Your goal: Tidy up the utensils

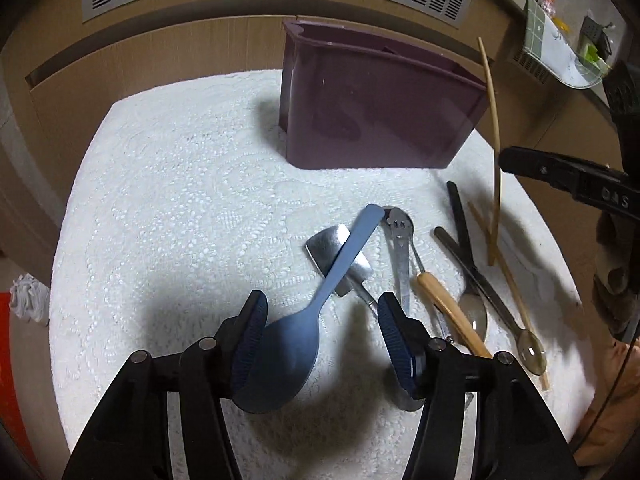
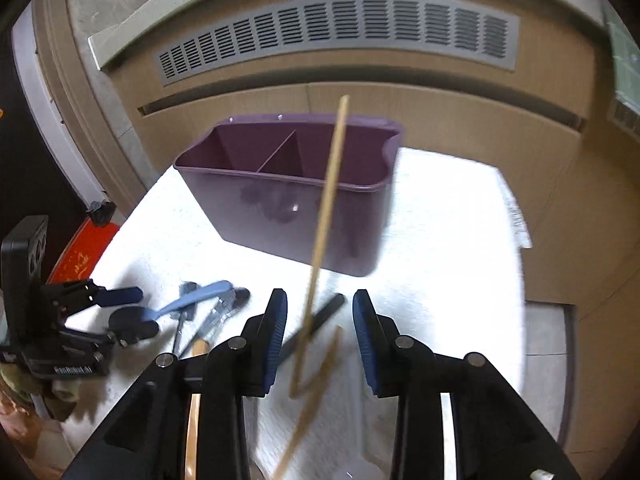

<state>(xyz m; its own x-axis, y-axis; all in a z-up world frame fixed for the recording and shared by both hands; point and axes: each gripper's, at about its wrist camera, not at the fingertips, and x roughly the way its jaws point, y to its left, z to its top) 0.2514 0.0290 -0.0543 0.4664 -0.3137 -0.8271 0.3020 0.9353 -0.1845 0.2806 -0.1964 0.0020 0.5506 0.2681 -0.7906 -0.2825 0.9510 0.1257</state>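
Observation:
A purple two-compartment utensil holder [image 1: 372, 100] [image 2: 288, 196] stands at the back of the white tablecloth. My left gripper [image 1: 320, 340] is open around the bowl of a blue spoon [image 1: 296, 344] that lies on the cloth, its handle across a metal spatula [image 1: 336, 256]. My right gripper [image 2: 320, 336] is open; a wooden chopstick [image 2: 324, 224] stands tilted between its fingers, blurred, its lower end near the cloth. It also shows in the left wrist view [image 1: 494, 152]. A second chopstick [image 1: 508, 284] lies on the cloth.
More utensils lie right of the blue spoon: a slotted metal spoon [image 1: 400, 240], a wooden-handled utensil [image 1: 448, 312], two dark-handled spoons [image 1: 480, 264]. A wooden cabinet with a grey vent [image 2: 336, 36] stands behind the table. The cloth's edge [image 1: 80, 184] curves at the left.

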